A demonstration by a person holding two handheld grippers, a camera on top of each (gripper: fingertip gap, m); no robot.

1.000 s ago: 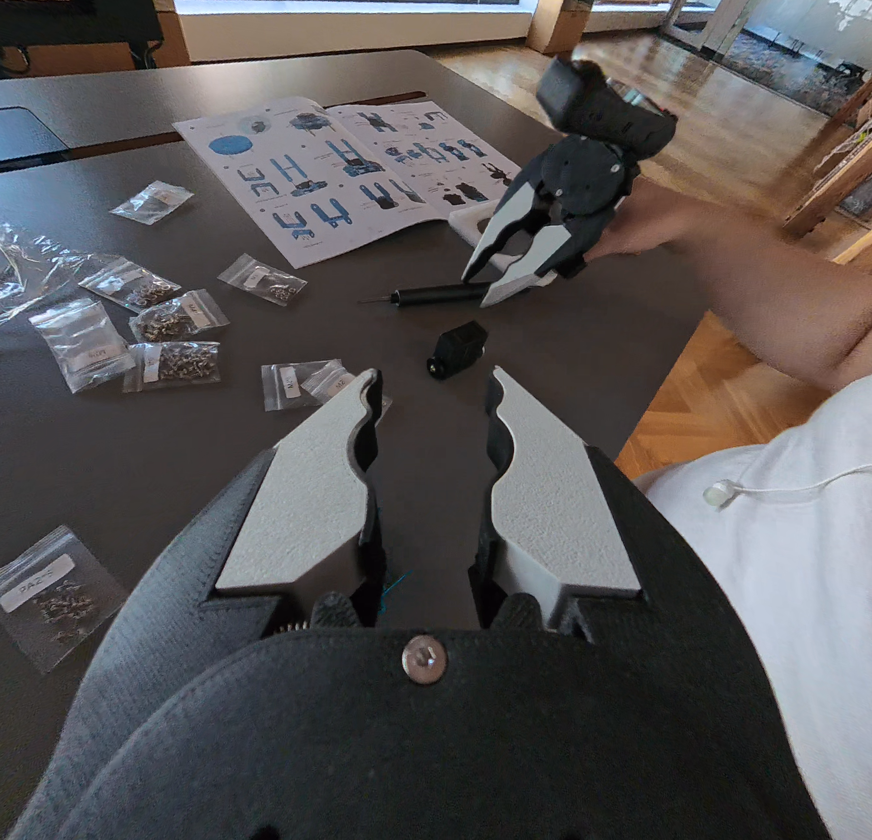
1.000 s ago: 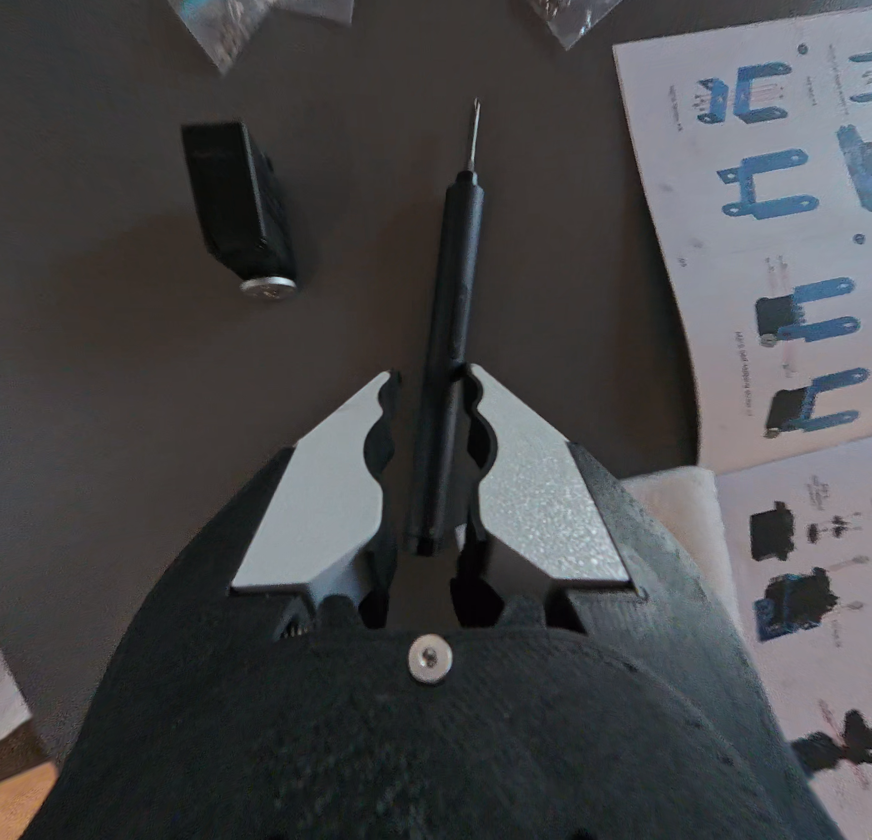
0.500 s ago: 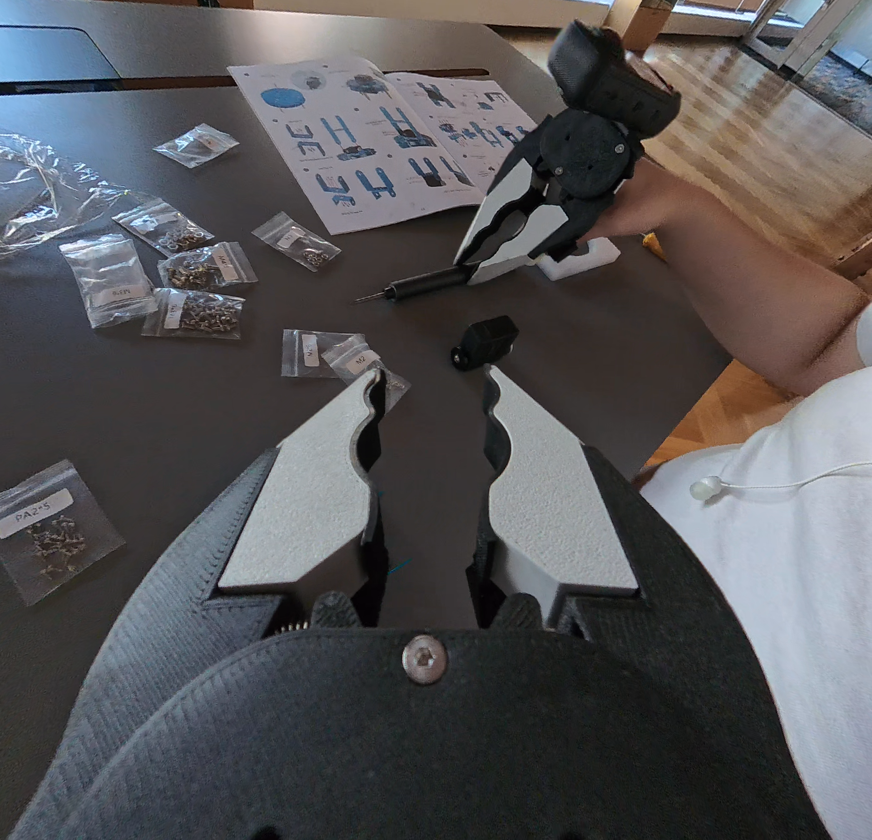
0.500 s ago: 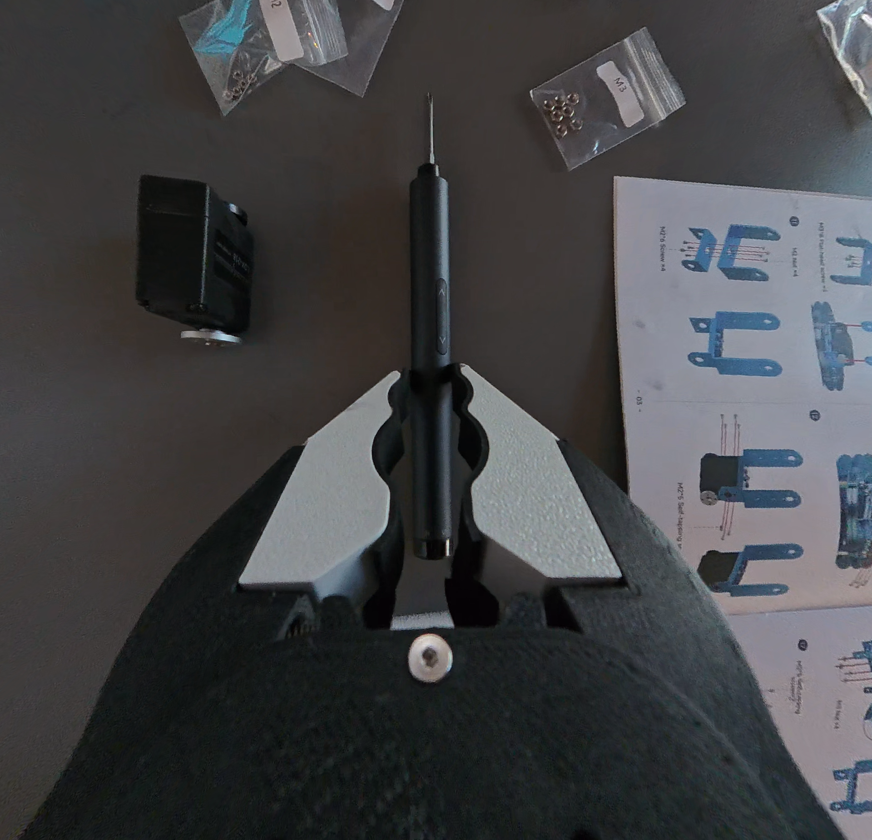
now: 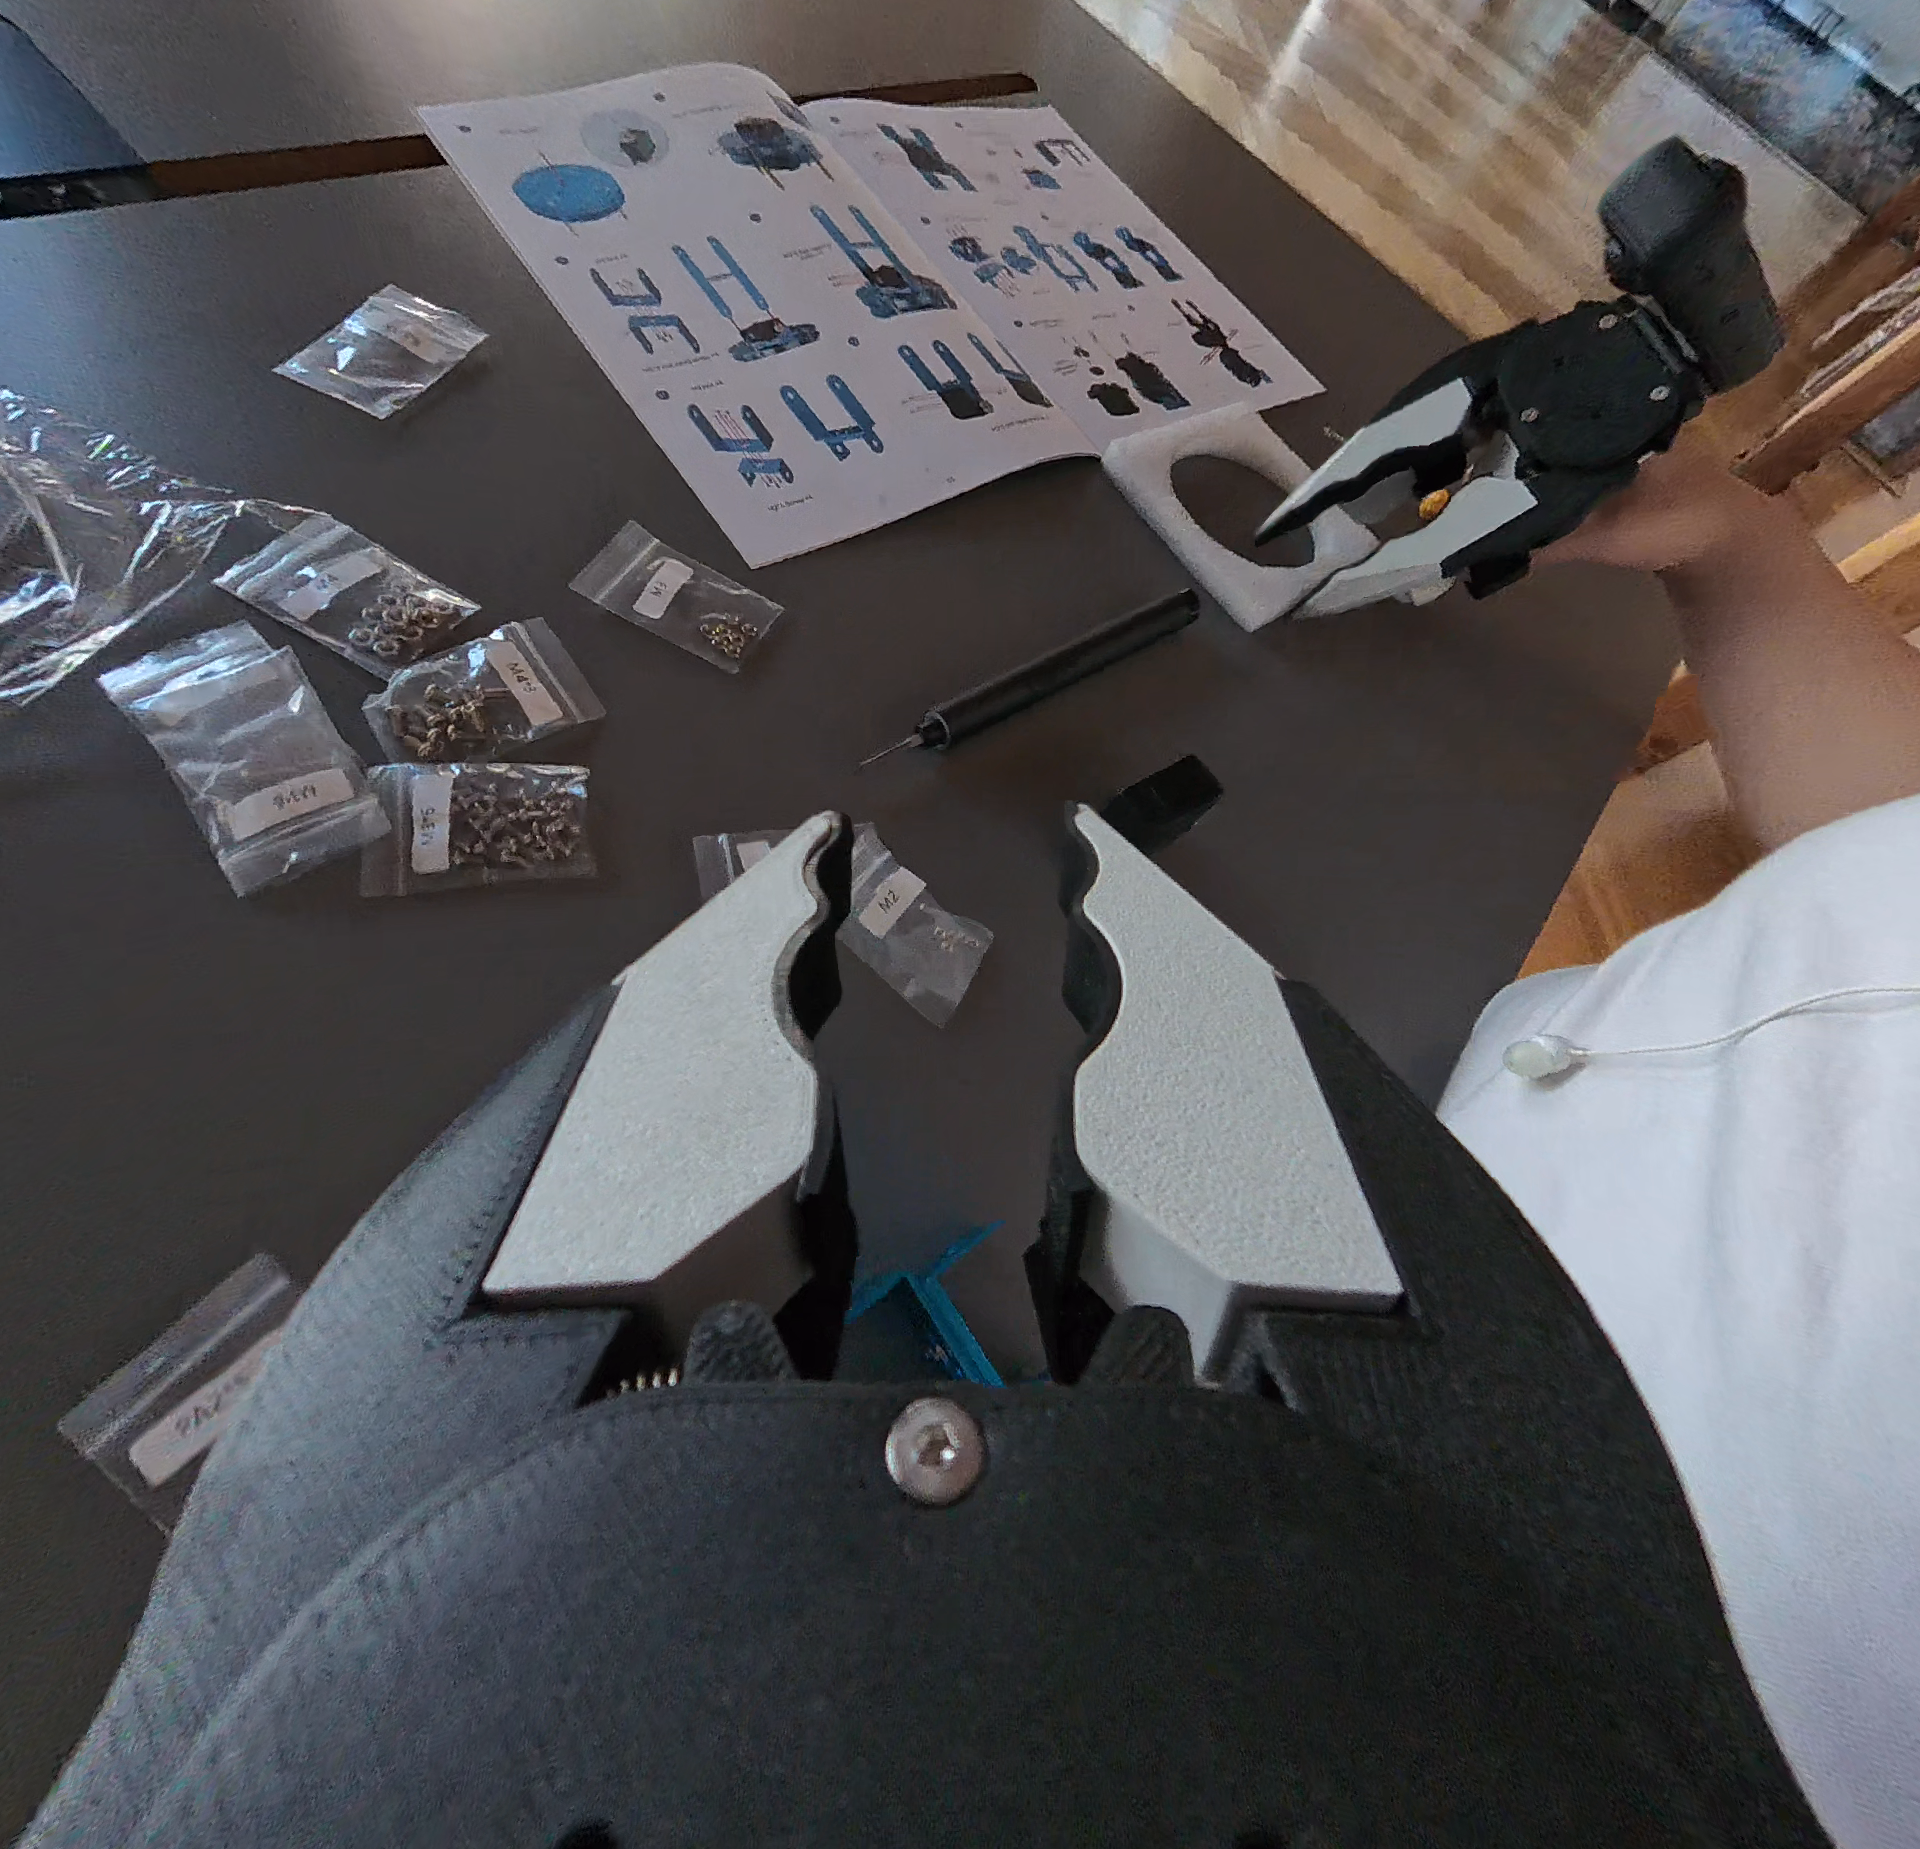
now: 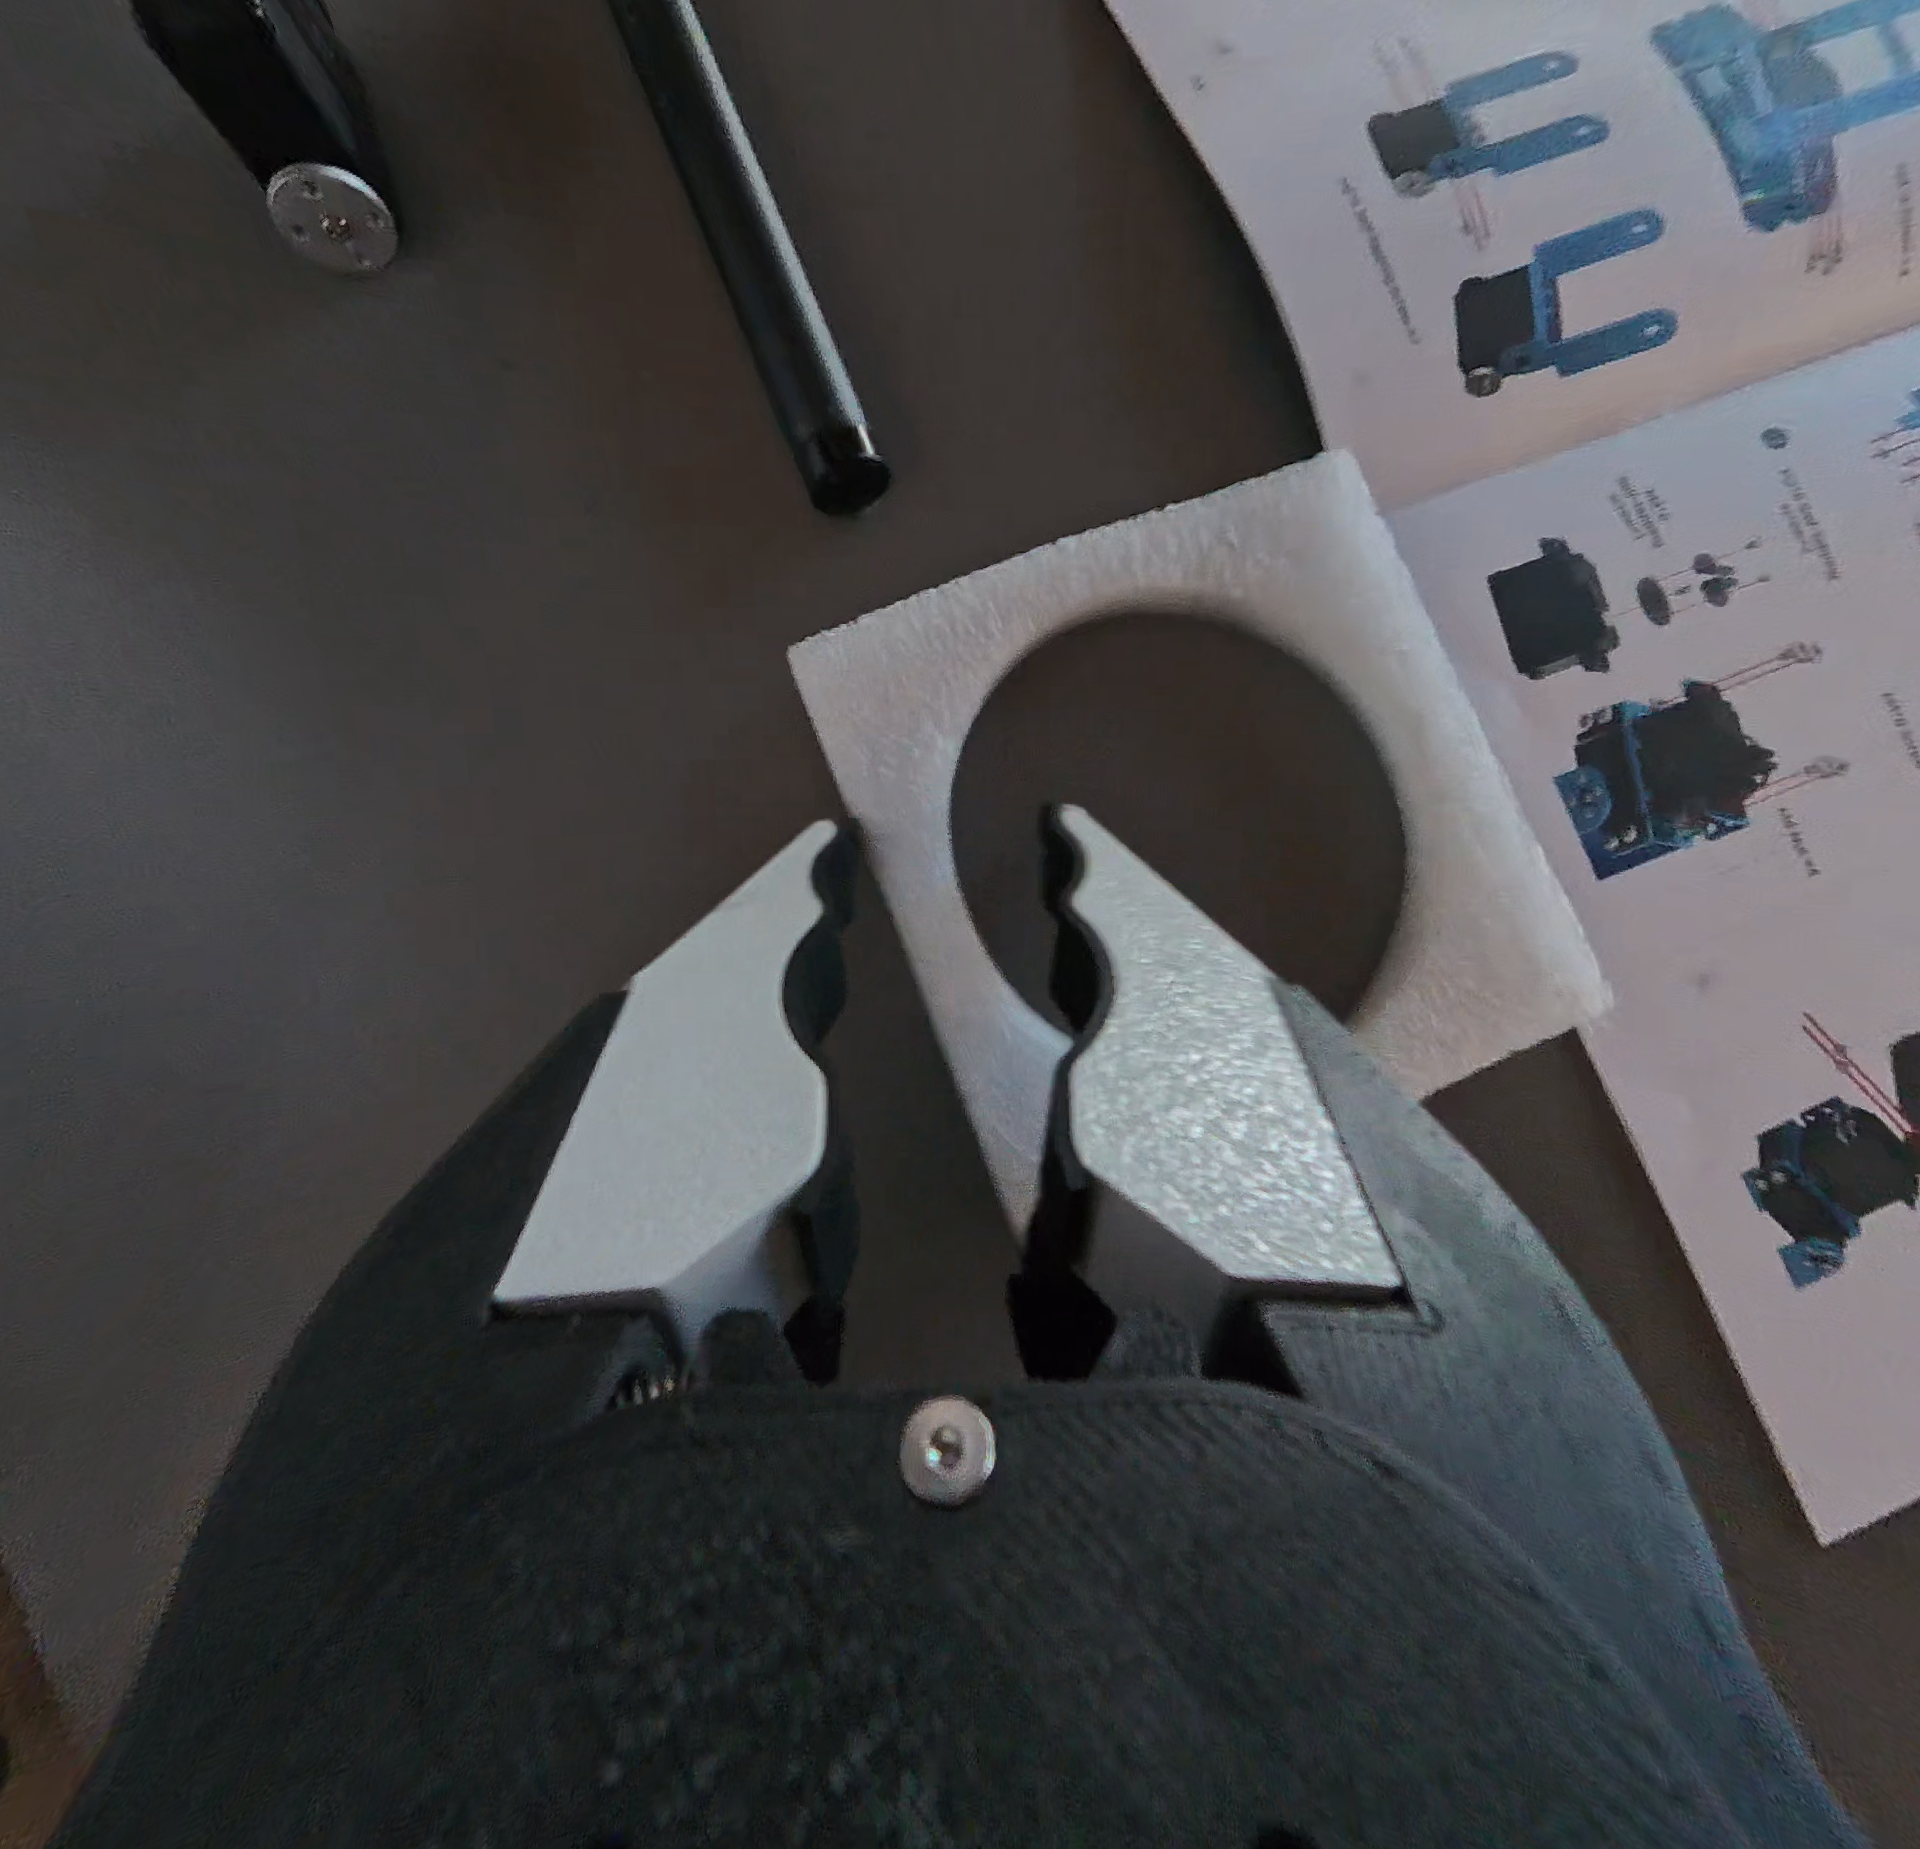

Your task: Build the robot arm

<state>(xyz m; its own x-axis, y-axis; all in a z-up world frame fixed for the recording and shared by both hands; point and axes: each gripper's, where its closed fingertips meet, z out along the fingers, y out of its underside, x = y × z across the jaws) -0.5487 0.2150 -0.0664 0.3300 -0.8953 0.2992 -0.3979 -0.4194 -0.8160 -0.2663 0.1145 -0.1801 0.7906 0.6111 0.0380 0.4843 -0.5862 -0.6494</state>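
screwdriver [image 6: 727,199] released, right tool [image 6: 945,833] straddling foam edge [image 6: 914,719]

White foam square [image 6: 1164,594], black screwdriver [image 5: 1049,672], blue-printed manual [image 5: 831,282], dark table [image 5: 260,1020]

The right gripper [image 6: 945,823] released the screwdriver [image 6: 727,189], moving over the foam [image 6: 1143,573].

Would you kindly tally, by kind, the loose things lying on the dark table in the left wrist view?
Small zip bags: 9
Crumpled clear plastic: 1
Black screwdriver: 1
Black servo block: 1
White foam piece: 1
Open booklet: 1
Blue part, half hidden: 1
Total: 15
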